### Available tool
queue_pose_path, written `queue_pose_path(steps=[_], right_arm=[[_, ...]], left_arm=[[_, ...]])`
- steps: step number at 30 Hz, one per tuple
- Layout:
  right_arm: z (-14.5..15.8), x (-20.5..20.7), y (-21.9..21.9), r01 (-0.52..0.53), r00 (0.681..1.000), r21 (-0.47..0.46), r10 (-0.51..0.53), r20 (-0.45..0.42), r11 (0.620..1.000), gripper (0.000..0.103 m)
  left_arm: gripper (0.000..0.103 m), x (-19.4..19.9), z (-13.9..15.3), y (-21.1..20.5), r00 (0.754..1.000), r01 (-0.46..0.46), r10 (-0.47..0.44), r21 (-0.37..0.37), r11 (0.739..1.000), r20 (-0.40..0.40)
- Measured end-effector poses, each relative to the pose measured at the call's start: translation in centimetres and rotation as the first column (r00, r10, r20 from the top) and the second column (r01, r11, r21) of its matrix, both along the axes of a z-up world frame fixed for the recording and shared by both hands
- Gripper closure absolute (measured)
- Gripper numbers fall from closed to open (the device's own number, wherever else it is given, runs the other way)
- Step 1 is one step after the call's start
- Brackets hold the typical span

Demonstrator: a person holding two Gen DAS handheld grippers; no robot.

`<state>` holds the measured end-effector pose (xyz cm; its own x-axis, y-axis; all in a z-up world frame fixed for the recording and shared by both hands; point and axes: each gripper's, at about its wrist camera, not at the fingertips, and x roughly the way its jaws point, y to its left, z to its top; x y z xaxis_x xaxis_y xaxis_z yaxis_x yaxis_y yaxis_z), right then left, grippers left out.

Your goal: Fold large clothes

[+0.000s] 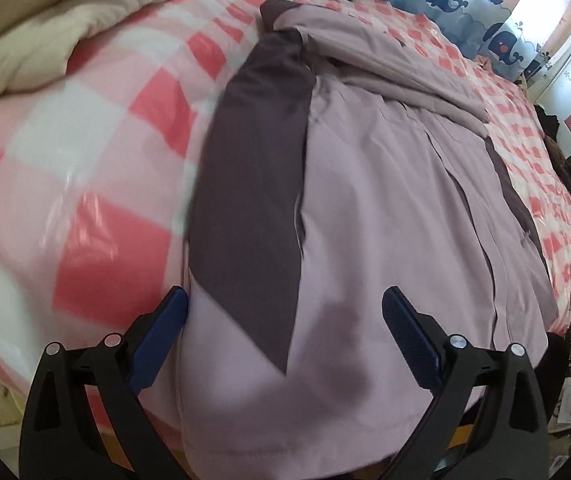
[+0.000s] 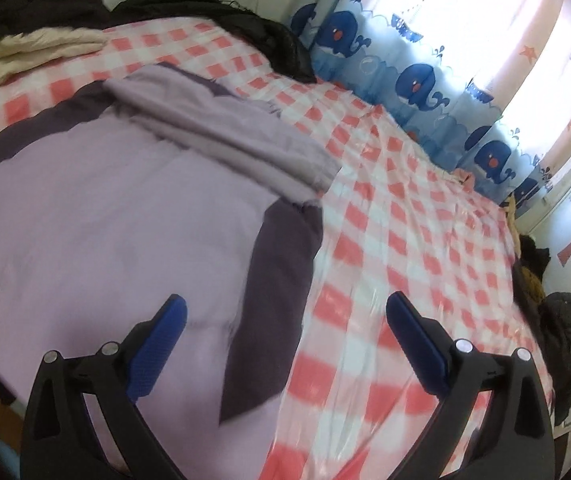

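Note:
A large lilac jacket (image 1: 385, 208) with dark purple panels lies spread on a bed under a pink-and-white checked cover (image 1: 85, 152). In the left wrist view my left gripper (image 1: 285, 308) hovers open above the jacket's near hem, with a dark panel (image 1: 261, 160) running away between its fingers. In the right wrist view my right gripper (image 2: 285, 316) is wide open over the jacket's (image 2: 105, 216) right edge, where a dark side panel (image 2: 269, 300) meets the checked cover (image 2: 405, 240). A sleeve (image 2: 221, 132) lies folded across the jacket's far part. Neither gripper holds anything.
A cream quilt (image 1: 65, 28) is bunched at the far left of the bed. Dark clothes (image 2: 213, 12) are piled at the head. A whale-print curtain (image 2: 417, 88) lines the far side. More dark clothing (image 2: 565, 320) hangs past the bed's right edge.

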<state>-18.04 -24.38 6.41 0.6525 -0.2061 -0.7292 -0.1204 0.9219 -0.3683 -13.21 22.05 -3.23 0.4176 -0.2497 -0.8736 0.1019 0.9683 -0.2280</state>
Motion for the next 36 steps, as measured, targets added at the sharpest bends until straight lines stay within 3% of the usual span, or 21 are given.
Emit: queue_pose_path(steps=[3, 6, 8, 9, 12, 13, 15, 16, 18, 19, 20, 21, 22, 23, 24, 26, 27, 28, 31, 34, 36], right_arm=[[-2.1, 0.1, -3.3, 0.060, 0.989, 0.223, -0.028, -0.144, 0.973, 0.007], [-5.5, 0.7, -7.4, 0.196, 0.948, 0.430, -0.058, -0.313, 0.881, 0.007], [-7.8, 0.6, -9.7, 0.294, 0.913, 0.539, -0.065, -0.403, 0.789, 0.007], [-9.1, 0.5, -10.8, 0.345, 0.894, 0.601, -0.058, -0.444, 0.721, 0.007], [-11.9, -0.3, -12.3, 0.438, 0.857, 0.700, -0.027, -0.515, 0.564, 0.007], [-12.3, -0.5, -12.3, 0.445, 0.852, 0.708, -0.018, -0.523, 0.549, 0.007], [-12.8, -0.9, -12.5, 0.448, 0.852, 0.734, 0.004, -0.523, 0.511, 0.007], [-13.0, -1.0, -12.7, 0.451, 0.852, 0.760, 0.028, -0.523, 0.468, 0.006], [-13.2, -1.4, -12.7, 0.442, 0.857, 0.829, 0.111, -0.503, 0.343, 0.006], [-13.1, -1.4, -12.5, 0.429, 0.861, 0.844, 0.139, -0.490, 0.321, 0.006], [-13.0, -1.4, -12.3, 0.422, 0.859, 0.845, 0.152, -0.488, 0.330, 0.006], [-13.3, -1.5, -12.1, 0.418, 0.858, 0.856, 0.178, -0.483, 0.305, 0.006], [-13.6, -1.7, -12.1, 0.410, 0.866, 0.878, 0.196, -0.459, 0.245, 0.006], [-13.8, -1.9, -12.3, 0.396, 0.879, 0.897, 0.201, -0.432, 0.194, 0.006], [-13.8, -2.0, -12.4, 0.384, 0.888, 0.908, 0.201, -0.413, 0.170, 0.007], [-13.7, -2.2, -12.3, 0.358, 0.905, 0.924, 0.194, -0.379, 0.133, 0.021], [-13.4, -2.3, -12.3, 0.343, 0.918, 0.933, 0.173, -0.358, 0.110, 0.058], [-13.1, -2.2, -12.5, 0.328, 0.929, 0.943, 0.161, -0.333, 0.055, 0.075], [-10.7, -1.0, -11.9, 0.246, 0.960, 0.969, 0.133, -0.247, 0.028, 0.076], [-7.3, -0.8, -12.1, 0.123, 0.988, 0.991, 0.096, -0.118, -0.044, 0.078], [-4.3, -1.1, -12.2, 0.055, 0.994, 0.998, 0.093, -0.050, -0.043, 0.078]], left_arm=[[0.009, -0.9, 0.1, -0.1, 1.000, 0.005, -0.006, -0.021, 1.000, -0.012], [0.009, -0.8, 0.5, -0.4, 1.000, 0.014, -0.014, 0.022, 1.000, -0.019], [0.009, 0.0, -0.4, -0.3, 0.998, 0.002, 0.003, 0.078, 0.997, -0.060], [0.009, 0.2, -1.0, -0.1, 0.996, -0.005, 0.011, 0.071, 0.997, -0.091], [0.009, 0.2, -1.9, 0.3, 0.989, -0.001, -0.005, -0.035, 0.999, -0.151], [0.009, 0.0, -1.8, 0.0, 0.989, 0.010, -0.015, -0.037, 0.999, -0.150], [0.009, -0.3, -1.8, -0.4, 0.989, 0.030, -0.033, -0.027, 0.999, -0.144], [0.009, -0.4, -2.0, -0.4, 0.989, 0.033, -0.036, -0.020, 0.999, -0.146], [0.010, -0.3, -2.1, -0.2, 0.987, 0.028, -0.031, -0.024, 0.999, -0.157], [0.010, -0.3, -2.0, 0.0, 0.986, 0.017, -0.023, -0.038, 0.999, -0.164], [0.013, -0.3, -1.9, 0.1, 0.986, 0.007, -0.015, -0.047, 0.999, -0.167], [0.020, -0.1, -2.0, 0.4, 0.985, -0.008, -0.002, -0.053, 0.999, -0.174], [0.027, 0.0, -2.1, 0.6, 0.983, -0.025, 0.014, -0.056, 0.998, -0.182], [0.043, 0.0, -2.1, 1.2, 0.981, -0.049, 0.036, -0.065, 0.997, -0.192], [0.054, 0.0, -2.0, 1.6, 0.978, -0.068, 0.050, -0.083, 0.994, -0.203], [0.079, -0.1, -1.9, 2.3, 0.975, -0.090, 0.061, -0.127, 0.988, -0.213], [0.085, -0.2, -1.8, 2.6, 0.974, -0.101, 0.067, -0.151, 0.983, -0.217], [0.086, -0.2, -1.6, 2.8, 0.972, -0.114, 0.072, -0.180, 0.977, -0.224], [0.091, -0.3, 0.0, 2.6, 0.974, -0.127, 0.073, -0.252, 0.959, -0.213], [0.092, -1.3, 4.0, 2.6, 0.989, -0.100, 0.048, -0.392, 0.914, -0.140], [0.091, -2.4, 7.6, 2.2, 0.998, -0.049, 0.021, -0.458, 0.888, -0.067]])
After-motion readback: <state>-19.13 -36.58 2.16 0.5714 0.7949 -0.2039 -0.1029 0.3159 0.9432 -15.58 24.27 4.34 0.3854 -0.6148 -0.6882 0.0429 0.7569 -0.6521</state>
